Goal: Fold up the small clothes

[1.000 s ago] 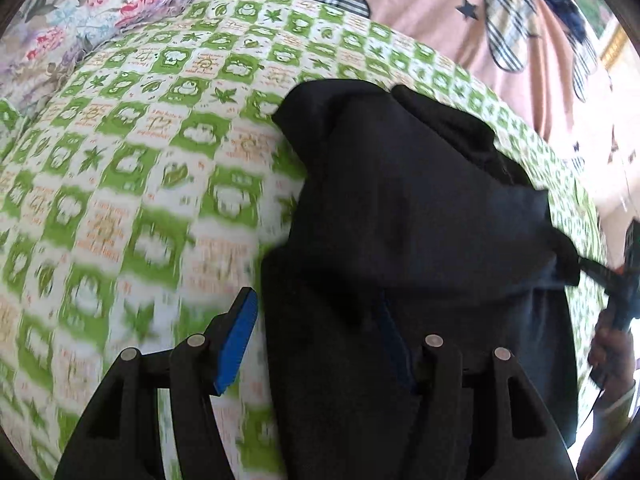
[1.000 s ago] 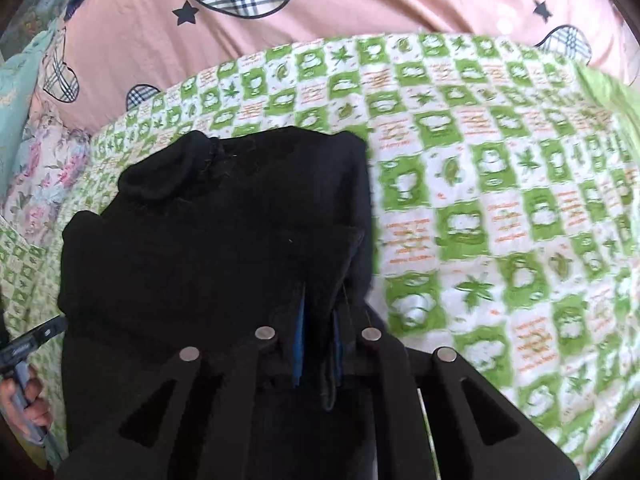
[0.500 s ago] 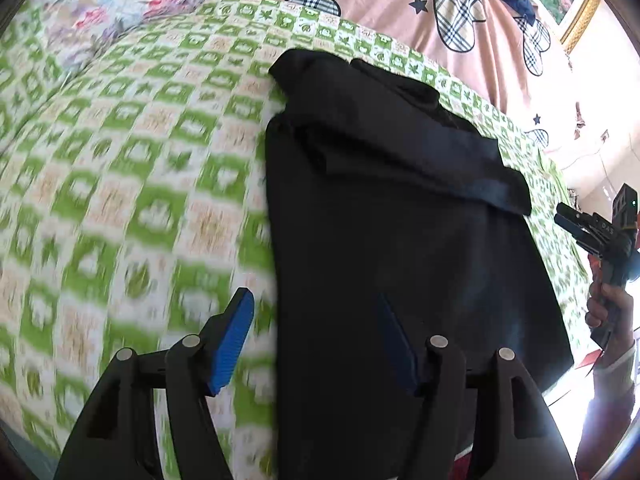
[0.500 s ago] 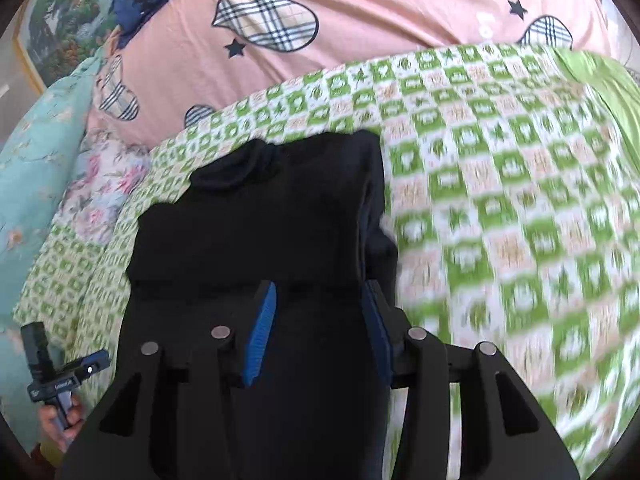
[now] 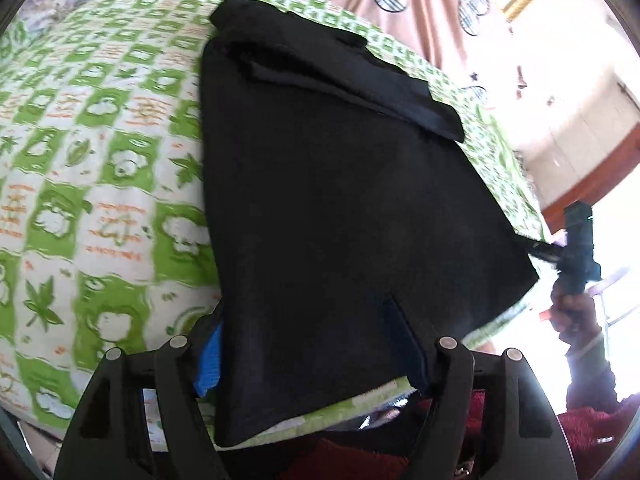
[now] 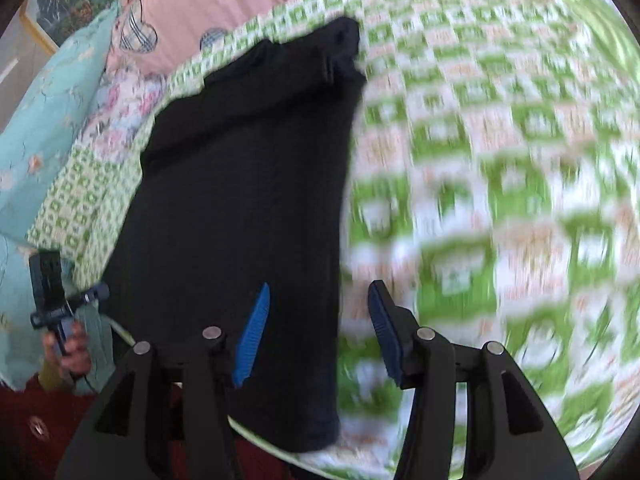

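Sleeves lie folded across black garment on bed; left gripper and right gripper gape at hem; lengthwise fold remains.

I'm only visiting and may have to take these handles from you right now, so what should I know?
Left gripper: open, straddling the near hem of the black cloth garment.
Right gripper: open, at the garment's right edge near the hem, holding nothing.
The garment lies on the green-and-white checked quilt, hem hanging over the near edge.
Done: one sleeve is folded across the top.
Left: fold the body up from the hem.
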`<state>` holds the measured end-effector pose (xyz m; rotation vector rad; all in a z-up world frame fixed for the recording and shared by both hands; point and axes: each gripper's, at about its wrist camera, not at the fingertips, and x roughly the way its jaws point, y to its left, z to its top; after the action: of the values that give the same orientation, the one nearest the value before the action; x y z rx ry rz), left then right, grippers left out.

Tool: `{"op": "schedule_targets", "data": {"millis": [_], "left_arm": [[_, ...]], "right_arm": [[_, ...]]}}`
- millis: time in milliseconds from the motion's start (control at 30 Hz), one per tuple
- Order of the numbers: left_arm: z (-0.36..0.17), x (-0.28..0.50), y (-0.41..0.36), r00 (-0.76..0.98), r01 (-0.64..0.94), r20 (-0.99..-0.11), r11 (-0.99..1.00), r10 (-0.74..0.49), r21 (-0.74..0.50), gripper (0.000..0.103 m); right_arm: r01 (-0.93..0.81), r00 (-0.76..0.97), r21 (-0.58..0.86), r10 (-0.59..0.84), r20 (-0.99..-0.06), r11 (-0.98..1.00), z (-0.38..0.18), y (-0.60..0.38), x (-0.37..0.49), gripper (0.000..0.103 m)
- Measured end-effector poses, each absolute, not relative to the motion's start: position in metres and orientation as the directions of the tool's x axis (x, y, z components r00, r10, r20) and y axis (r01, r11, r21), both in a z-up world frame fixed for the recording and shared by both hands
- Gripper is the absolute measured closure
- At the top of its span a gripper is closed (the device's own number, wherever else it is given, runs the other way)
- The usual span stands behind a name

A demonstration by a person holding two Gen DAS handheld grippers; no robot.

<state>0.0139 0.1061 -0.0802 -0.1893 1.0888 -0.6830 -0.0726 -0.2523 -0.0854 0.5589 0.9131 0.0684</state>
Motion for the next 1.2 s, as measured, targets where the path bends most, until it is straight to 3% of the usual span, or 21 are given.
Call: {"op": "schedule_targets", "data": {"millis": [200,233,267,333,400,567,767,1200], "left_arm": [[-0.083,0.019,0.109,0.235,0.435,-0.732,0.743,-0.639,-0.509,0.041],[-0.083,0.022,0.106,0.227,0.438,-0.734,0.740,-0.640,-0.510,0.045],[-0.083,0.022,0.106,0.227,0.450,-0.745,0.746,-0.628,-0.491,0.049],[-0.082,0.021,0.106,0.245,0.467,-0.766,0.765,-0.594,-0.444,0.076],[-0.080,0.018,0.107,0.244,0.479,-0.772,0.765,-0.587,-0.430,0.094],[-0.055,-0.013,0.124,0.307,0.505,-0.725,0.751,-0.617,-0.425,0.096],[-0.067,-0.016,0.129,0.311,0.452,-0.707,0.754,-0.635,-0.477,0.096],[-0.017,-0.008,0.148,0.416,0.449,-0.568,0.704,-0.710,-0.551,0.097]], "right_arm": [[0.114,0.630,0.612,0.420,-0.654,0.782,-0.096,-0.251,-0.063,0.052],[0.114,0.624,0.599,0.412,-0.664,0.792,-0.096,-0.248,-0.060,0.059],[0.108,0.618,0.588,0.409,-0.671,0.802,-0.096,-0.246,-0.058,0.077],[0.091,0.598,0.599,0.438,-0.672,0.795,-0.097,-0.243,-0.060,0.094],[0.067,0.604,0.603,0.449,-0.659,0.795,-0.094,-0.240,-0.069,0.094],[0.023,0.661,0.677,0.497,-0.562,0.735,-0.086,-0.251,-0.113,0.095],[0.028,0.681,0.776,0.556,-0.477,0.631,-0.108,-0.274,-0.116,0.095],[-0.078,0.757,0.759,0.534,-0.377,0.646,-0.049,-0.282,-0.107,0.095]]}}
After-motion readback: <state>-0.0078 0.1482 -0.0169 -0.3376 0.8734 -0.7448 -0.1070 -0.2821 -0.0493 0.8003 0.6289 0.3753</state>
